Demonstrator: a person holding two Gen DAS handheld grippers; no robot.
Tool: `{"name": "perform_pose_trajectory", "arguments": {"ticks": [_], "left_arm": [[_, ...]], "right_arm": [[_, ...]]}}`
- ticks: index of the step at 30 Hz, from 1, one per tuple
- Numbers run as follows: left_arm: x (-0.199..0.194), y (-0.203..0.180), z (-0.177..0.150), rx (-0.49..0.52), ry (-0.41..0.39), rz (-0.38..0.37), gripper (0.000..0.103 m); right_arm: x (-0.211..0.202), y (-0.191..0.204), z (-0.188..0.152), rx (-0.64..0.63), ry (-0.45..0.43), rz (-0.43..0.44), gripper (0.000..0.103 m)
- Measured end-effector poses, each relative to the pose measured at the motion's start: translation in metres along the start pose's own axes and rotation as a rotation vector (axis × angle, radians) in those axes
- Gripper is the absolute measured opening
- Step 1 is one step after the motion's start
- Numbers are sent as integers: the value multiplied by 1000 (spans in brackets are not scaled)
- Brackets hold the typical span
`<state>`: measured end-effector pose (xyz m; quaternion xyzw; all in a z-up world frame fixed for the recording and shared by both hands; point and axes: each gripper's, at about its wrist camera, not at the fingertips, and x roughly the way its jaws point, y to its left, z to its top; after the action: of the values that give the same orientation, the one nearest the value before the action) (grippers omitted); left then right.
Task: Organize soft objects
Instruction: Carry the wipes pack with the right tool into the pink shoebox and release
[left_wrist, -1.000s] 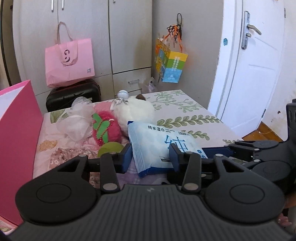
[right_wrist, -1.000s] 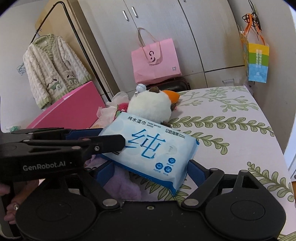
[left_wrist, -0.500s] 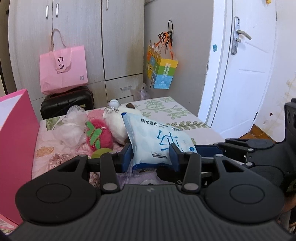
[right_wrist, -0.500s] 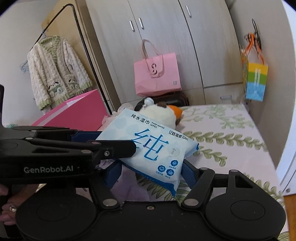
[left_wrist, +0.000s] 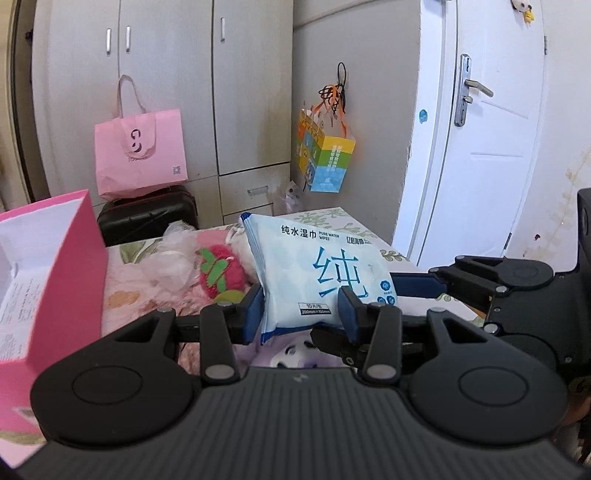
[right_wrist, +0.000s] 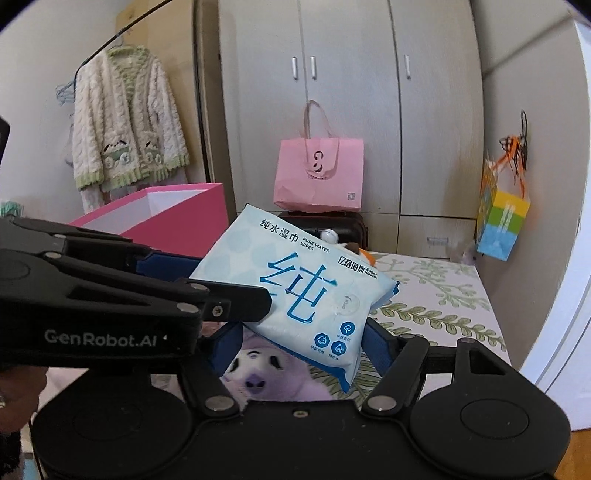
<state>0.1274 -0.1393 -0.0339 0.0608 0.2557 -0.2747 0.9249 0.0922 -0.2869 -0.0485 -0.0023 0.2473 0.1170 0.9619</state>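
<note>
Above the leaf-print bed (right_wrist: 443, 295), both grippers, left (left_wrist: 301, 308) and right (right_wrist: 299, 345), clamp the wet-wipes pack (left_wrist: 317, 273); next I'd carry it left to the pink box (left_wrist: 70, 266).

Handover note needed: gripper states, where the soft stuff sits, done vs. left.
Left gripper: shut on the wipes pack, held above the bed.
Right gripper: jaws astride the same pack; contact unclear.
Pink box: open, to the left.
Strawberry plush, white plush and purple plush lie on the bed.
Done: pack lifted.
Left: probably box the pack, then the plushes.
</note>
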Motion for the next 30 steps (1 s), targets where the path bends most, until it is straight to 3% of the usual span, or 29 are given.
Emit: {"name": "perform_pose_trajectory", "arguments": {"ticks": [13, 21, 30], "left_arm": [[-64, 33, -24, -86, 118, 63, 43], [-120, 56, -43, -109, 184, 124, 43], [-170, 93, -43, -130, 242, 172, 42]], "right_arm": [[-17, 74, 7, -143, 139, 79, 74], [-31, 124, 10, -207, 208, 214, 73], [-36, 180, 25, -281, 215, 337, 74]]}}
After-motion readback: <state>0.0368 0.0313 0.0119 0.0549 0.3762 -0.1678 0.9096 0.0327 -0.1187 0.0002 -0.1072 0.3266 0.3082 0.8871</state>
